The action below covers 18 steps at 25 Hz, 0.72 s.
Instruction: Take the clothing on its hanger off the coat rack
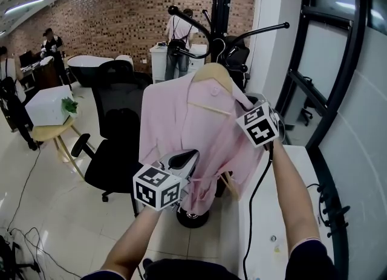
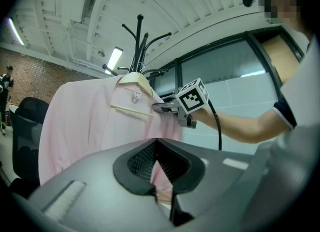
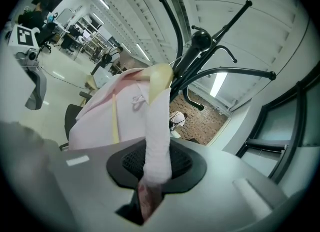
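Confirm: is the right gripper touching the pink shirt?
Touching. The right gripper view shows the right gripper with its jaws pinching a fold of the pink shirt.

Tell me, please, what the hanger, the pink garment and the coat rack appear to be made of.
The hanger looks like pale wood, smooth: light tan shoulder, matching crossbar. The pink garment is soft matte cloth: it drapes and folds; fibre unclear. The coat rack is probably metal, glossy black: thin curved arms catch highlights.
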### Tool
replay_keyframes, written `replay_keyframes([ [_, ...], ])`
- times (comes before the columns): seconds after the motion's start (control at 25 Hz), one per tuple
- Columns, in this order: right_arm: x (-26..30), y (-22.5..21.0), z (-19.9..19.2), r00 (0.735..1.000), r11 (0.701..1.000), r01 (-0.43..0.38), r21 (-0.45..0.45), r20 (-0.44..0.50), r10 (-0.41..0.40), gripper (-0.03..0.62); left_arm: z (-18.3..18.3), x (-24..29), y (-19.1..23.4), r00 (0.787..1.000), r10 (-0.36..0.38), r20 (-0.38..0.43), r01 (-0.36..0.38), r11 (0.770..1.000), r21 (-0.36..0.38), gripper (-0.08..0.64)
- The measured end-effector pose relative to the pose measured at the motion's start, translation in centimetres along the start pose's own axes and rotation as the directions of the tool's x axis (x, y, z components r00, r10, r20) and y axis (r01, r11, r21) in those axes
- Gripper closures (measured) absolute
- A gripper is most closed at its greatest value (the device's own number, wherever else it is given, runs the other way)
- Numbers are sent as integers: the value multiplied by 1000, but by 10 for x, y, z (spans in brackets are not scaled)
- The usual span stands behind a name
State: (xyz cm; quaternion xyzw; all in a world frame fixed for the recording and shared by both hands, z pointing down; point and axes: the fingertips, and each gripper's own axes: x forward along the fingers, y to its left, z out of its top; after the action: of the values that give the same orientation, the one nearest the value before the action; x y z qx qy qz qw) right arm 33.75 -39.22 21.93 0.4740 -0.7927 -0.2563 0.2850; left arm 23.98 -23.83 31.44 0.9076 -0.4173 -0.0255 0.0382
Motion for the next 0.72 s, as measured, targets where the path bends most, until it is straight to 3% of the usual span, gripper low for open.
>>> replay_keyframes([
  [0.72, -20, -11, 12, 999, 999, 45, 13, 13, -45, 531, -3, -20, -7, 1000, 31, 6, -31, 999, -12, 551],
])
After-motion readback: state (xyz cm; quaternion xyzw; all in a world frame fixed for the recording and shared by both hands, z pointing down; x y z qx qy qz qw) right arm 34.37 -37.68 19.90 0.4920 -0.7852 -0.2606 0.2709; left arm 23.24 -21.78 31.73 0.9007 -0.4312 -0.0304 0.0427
